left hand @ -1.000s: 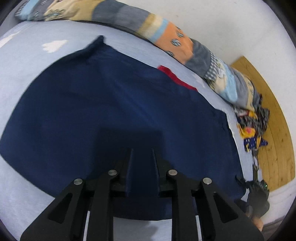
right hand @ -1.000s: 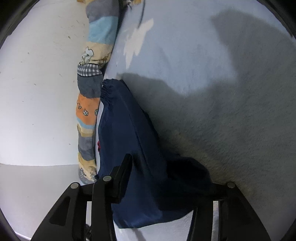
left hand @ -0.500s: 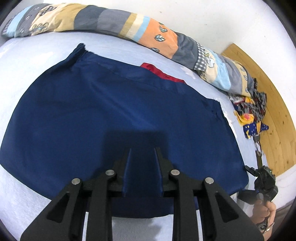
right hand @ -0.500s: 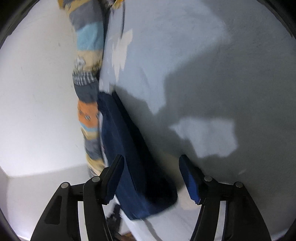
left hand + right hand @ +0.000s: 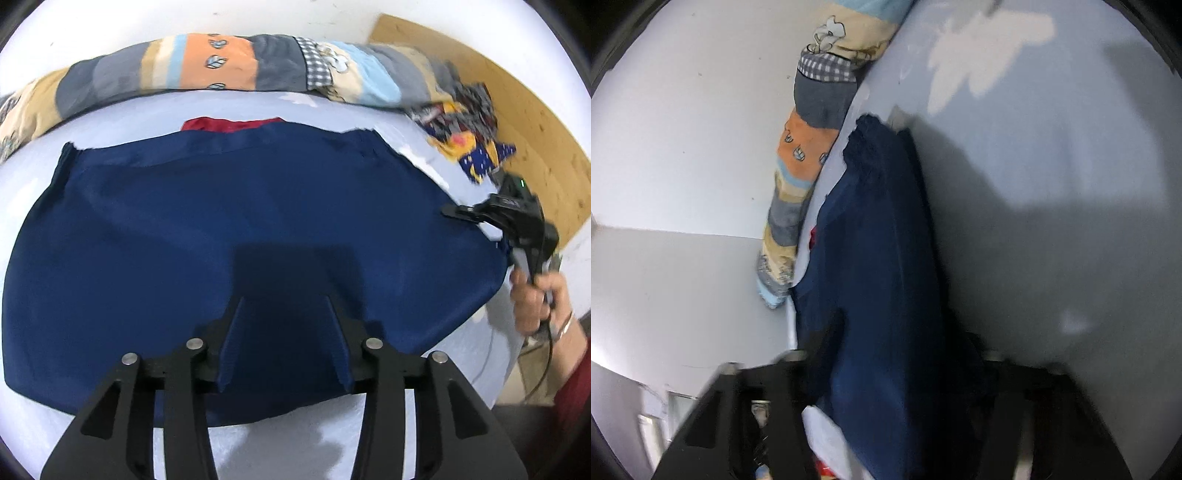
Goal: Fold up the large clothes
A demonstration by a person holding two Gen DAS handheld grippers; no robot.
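The navy garment lay spread flat on the pale blue bed, a red lining showing at its far waistband. It appeared thin, soft and light, probably slippery; hems and corners would give the surest hold. The left gripper had just been opening, its jaws spread over the near hem, not pressing. The right gripper had just been closing, cloth between its jaws; blur hid whether they pinched. A patchwork bolster lined the white wall.

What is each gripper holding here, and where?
Left gripper: nothing, jaws just opened over navy garment. Right gripper: jaws just closed further around its side edge; grip unclear.
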